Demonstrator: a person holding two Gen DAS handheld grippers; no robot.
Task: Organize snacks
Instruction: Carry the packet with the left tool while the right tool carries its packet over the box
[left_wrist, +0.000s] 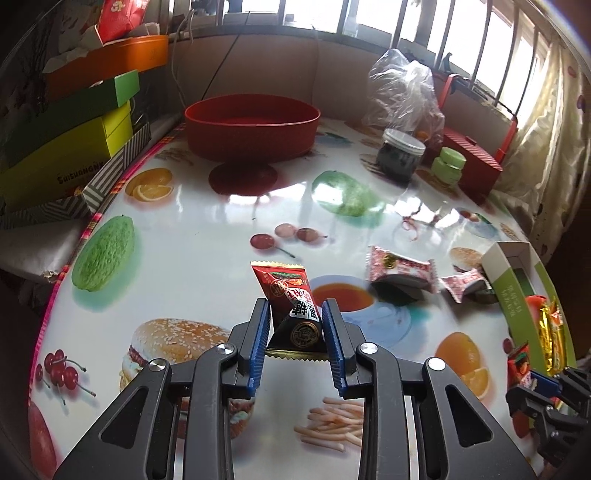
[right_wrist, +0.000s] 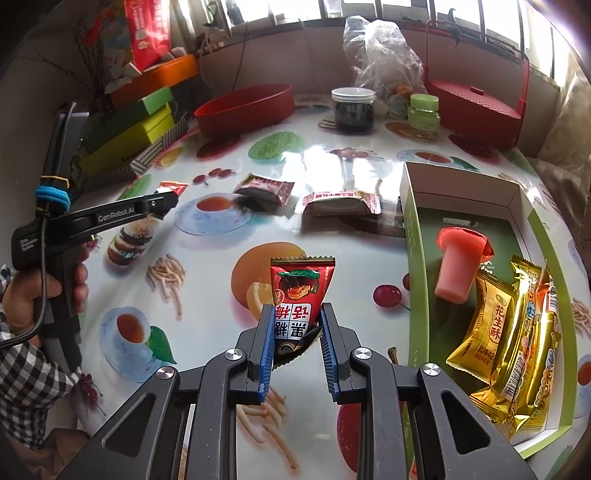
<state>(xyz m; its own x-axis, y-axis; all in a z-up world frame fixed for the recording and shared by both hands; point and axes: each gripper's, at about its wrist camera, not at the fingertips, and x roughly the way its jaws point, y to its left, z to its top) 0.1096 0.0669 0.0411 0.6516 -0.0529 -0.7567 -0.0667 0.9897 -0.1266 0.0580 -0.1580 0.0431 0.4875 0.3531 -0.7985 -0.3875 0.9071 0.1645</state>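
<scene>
My left gripper (left_wrist: 295, 308) is shut on a red snack packet (left_wrist: 284, 288), whose lower end rests near the table. My right gripper (right_wrist: 297, 312) is shut on a matching red packet (right_wrist: 301, 284), held upright above the table. To its right lies an open green box (right_wrist: 415, 229) holding a pink jelly cup (right_wrist: 456, 266) and several gold packets (right_wrist: 487, 325). Two pink-and-white packets (right_wrist: 264, 188) (right_wrist: 340, 203) lie loose on the table between the grippers. In the right wrist view the left gripper (right_wrist: 166, 203) shows at the left, a hand (right_wrist: 22, 295) on its handle.
A red bowl (left_wrist: 251, 125) stands at the back of the fruit-print table (left_wrist: 184, 258). A dark jar (left_wrist: 400, 155), a green jar (left_wrist: 448, 162), a red box (left_wrist: 476, 162) and a plastic bag (left_wrist: 402, 88) fill the back right. Stacked boxes (left_wrist: 66, 147) line the left edge.
</scene>
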